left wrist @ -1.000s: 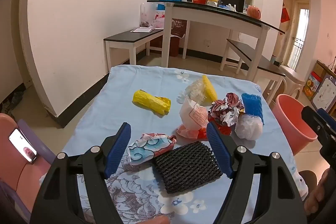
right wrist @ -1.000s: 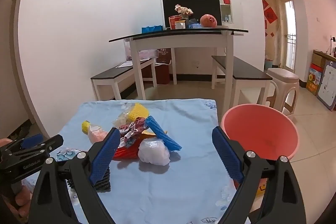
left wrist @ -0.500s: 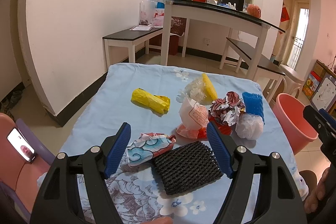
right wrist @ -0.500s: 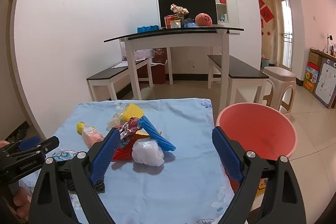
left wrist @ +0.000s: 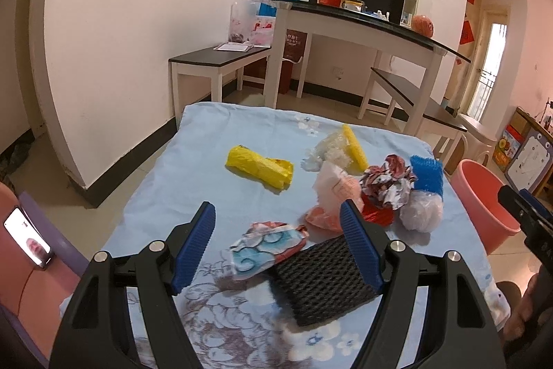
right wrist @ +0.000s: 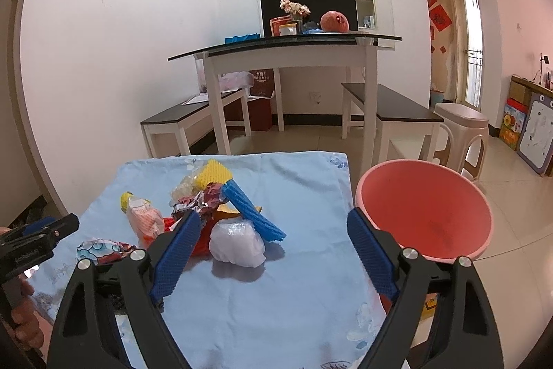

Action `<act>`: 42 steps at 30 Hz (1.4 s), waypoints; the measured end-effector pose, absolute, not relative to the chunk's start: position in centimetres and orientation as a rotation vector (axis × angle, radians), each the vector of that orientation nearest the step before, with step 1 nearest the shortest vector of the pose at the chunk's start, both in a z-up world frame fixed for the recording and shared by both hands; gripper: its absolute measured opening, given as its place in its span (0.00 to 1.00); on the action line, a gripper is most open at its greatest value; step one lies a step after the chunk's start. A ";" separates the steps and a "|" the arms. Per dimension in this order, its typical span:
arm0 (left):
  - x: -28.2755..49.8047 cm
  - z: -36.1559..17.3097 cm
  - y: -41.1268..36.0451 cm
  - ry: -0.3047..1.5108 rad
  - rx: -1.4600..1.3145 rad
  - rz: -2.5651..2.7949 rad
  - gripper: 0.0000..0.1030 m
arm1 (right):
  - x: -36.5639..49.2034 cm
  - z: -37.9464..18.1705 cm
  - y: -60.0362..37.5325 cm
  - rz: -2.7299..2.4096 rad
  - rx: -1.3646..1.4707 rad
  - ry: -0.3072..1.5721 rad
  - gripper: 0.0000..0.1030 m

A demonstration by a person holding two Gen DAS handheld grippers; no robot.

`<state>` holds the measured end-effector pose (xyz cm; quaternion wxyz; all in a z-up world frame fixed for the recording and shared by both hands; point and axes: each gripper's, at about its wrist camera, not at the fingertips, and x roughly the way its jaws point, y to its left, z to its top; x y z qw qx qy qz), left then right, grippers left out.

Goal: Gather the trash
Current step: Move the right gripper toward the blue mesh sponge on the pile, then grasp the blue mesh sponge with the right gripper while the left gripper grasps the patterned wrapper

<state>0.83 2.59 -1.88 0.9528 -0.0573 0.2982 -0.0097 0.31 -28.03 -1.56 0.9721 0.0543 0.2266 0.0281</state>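
Trash lies on a blue floral tablecloth (left wrist: 221, 140). My left gripper (left wrist: 278, 246) is open and empty, just above a crumpled patterned wrapper (left wrist: 264, 246) and a black foam net (left wrist: 323, 279). Farther off lie a yellow bag (left wrist: 259, 166), a pink-white bag (left wrist: 333, 187), a crumpled foil wrapper (left wrist: 387, 184), a blue foam net (left wrist: 427, 173) and a white plastic wad (left wrist: 421, 211). My right gripper (right wrist: 273, 253) is open and empty, above the cloth near the white wad (right wrist: 238, 242) and the blue net (right wrist: 252, 211). A pink bucket (right wrist: 425, 213) stands right of the table.
A high black-topped table (right wrist: 287, 47) with two benches (right wrist: 390, 109) stands behind. A beige stool (right wrist: 461, 130) is behind the bucket. A phone (left wrist: 27, 237) rests on a pink chair at the left. The white wall runs along the table's left side.
Both grippers have shifted slightly forward over the table, staying open. The trash has not moved.
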 end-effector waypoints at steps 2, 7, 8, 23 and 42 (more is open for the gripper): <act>0.6 -2.1 3.2 0.608 -0.119 -0.031 0.73 | 0.5 -1.9 -28.1 0.063 0.111 0.466 0.80; 0.3 -3.2 4.7 0.636 -0.132 -0.034 0.73 | 1.2 -2.8 -28.0 0.076 0.114 0.490 0.77; 0.4 -3.5 4.9 0.645 -0.133 -0.029 0.73 | 1.3 -2.9 -28.0 0.077 0.116 0.493 0.77; 2.9 -6.0 5.3 0.729 -0.174 -0.071 0.73 | 2.7 -3.9 -28.1 0.106 0.126 0.511 0.77; 3.6 -6.2 5.8 0.751 -0.232 -0.164 0.07 | 6.1 -4.1 -27.3 0.188 0.139 0.549 0.69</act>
